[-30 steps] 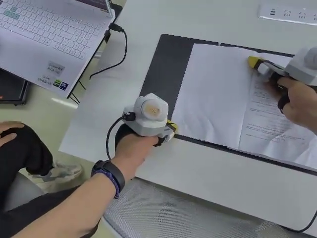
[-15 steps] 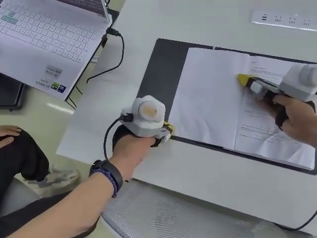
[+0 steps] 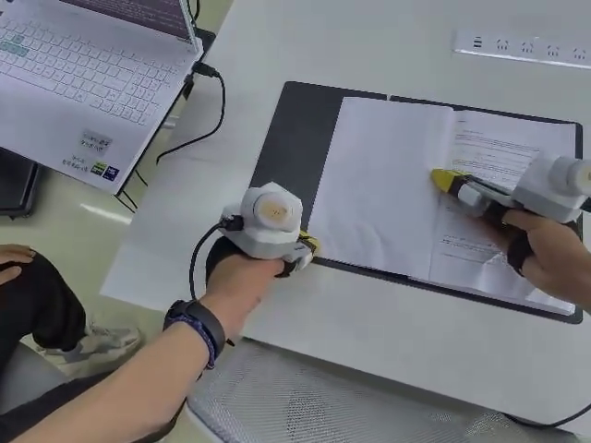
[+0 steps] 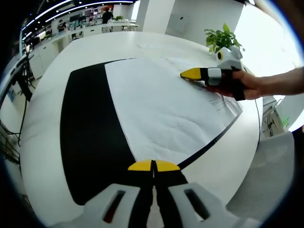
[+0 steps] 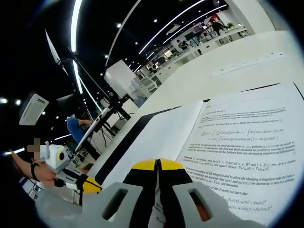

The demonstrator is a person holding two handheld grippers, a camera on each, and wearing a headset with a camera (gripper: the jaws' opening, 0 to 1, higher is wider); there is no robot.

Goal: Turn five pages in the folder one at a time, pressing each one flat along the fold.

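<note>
Head view gives us the folder [image 3: 294, 138] lying open on the white bench [image 3: 369, 41], from the centre toward 3 o'clock. Its black cover is at 9 o'clock, a blank page [image 3: 379, 185] lies in the middle and a printed page [image 3: 503, 148] at 3 o'clock.

We see the right gripper [image 3: 441, 179] reaching in from 3 o'clock, with its yellow tips lying on the paper at the fold between the two pages. In the right gripper view its fingers [image 5: 145, 165] are closed together with nothing between them.

We find the left gripper [image 3: 309, 245] at 6 o'clock of the folder, at its near edge, just beside the lower corner of the blank page. In the left gripper view its fingers [image 4: 140, 166] are also closed and hold nothing.

On the bench, a laptop [image 3: 74, 83] stands at 10 o'clock and a power strip [image 3: 522, 46] lies at 1 o'clock.
</note>
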